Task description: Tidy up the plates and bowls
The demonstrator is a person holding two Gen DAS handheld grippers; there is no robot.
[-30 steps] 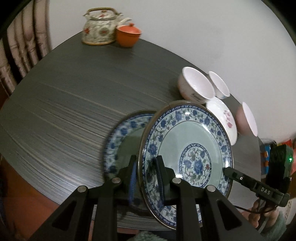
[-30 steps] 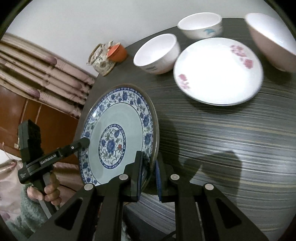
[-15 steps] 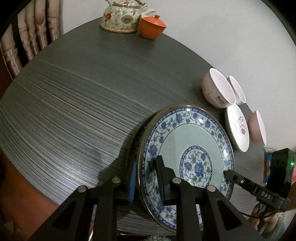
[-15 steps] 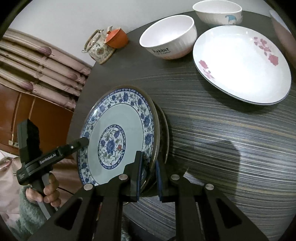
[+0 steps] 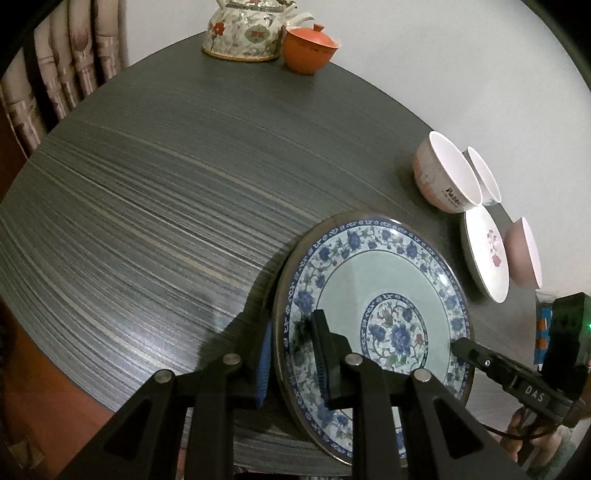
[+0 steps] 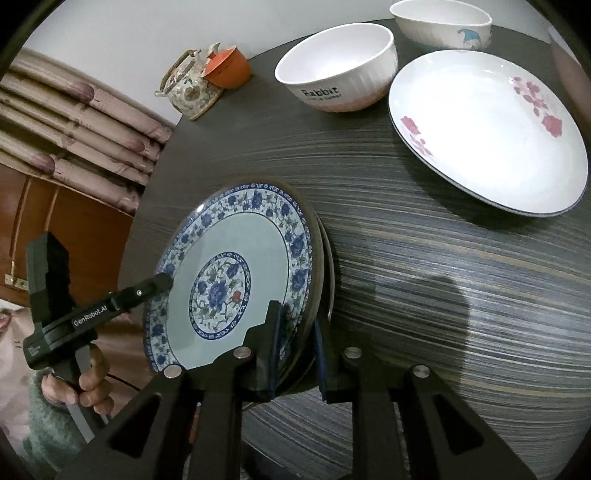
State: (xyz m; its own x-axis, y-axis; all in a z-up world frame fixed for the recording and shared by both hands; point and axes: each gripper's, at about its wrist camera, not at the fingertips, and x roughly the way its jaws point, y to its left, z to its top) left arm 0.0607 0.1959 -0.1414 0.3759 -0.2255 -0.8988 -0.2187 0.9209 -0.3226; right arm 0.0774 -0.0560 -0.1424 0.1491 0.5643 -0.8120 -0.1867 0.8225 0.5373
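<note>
Straddling the near rim of the blue plate [image 5: 373,291] with both claws, we see the left gripper [image 5: 291,354] and the right gripper [image 6: 297,341] released, fingers spread either side without pinching. It lies on a second plate [image 6: 330,273] at the table [image 5: 166,177] edge. Beyond sit a white plate [image 6: 487,129], a Rabbit bowl [image 6: 336,66] and another bowl [image 6: 441,24]. Farthest stand a teapot [image 5: 247,29] and an orange cup [image 5: 310,48].
</note>
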